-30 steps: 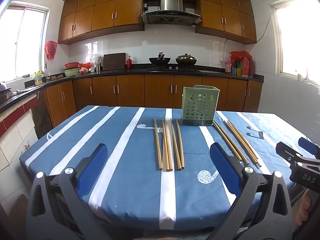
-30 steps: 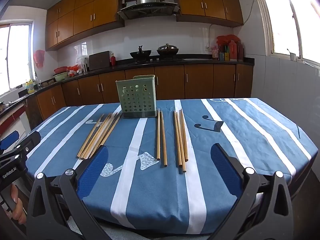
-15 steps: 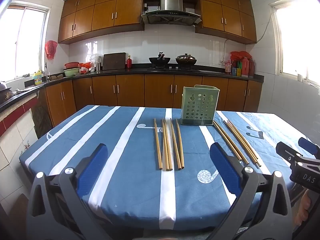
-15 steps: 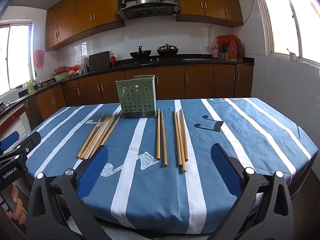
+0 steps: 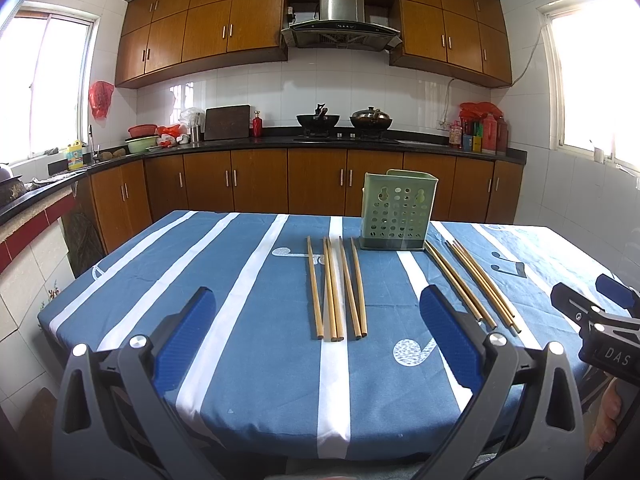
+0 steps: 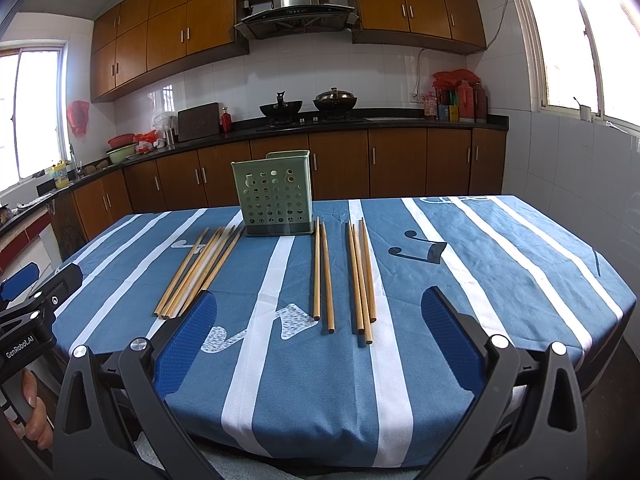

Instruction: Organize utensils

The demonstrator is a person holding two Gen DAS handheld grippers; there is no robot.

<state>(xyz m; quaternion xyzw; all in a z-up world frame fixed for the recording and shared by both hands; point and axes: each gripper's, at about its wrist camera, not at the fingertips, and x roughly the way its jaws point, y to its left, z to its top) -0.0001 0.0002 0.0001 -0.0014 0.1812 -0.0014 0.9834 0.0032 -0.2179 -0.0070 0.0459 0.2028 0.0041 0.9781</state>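
Observation:
A green perforated utensil holder [image 5: 395, 212] stands upright at the far middle of the table; it also shows in the right wrist view [image 6: 275, 196]. Several wooden chopsticks [image 5: 338, 288] lie flat in front of it on its left, and another bundle [image 5: 470, 282] lies on its right. In the right wrist view these are the left bundle [image 6: 200, 270] and the right groups [image 6: 344, 276]. My left gripper [image 5: 318, 334] is open and empty, above the near table edge. My right gripper [image 6: 318, 330] is open and empty, also at the near edge.
The table wears a blue cloth with white stripes [image 5: 240, 280]. The other gripper shows at the right edge of the left wrist view [image 5: 600, 328] and the left edge of the right wrist view [image 6: 28, 312]. Kitchen counter and cabinets [image 5: 320, 172] stand behind.

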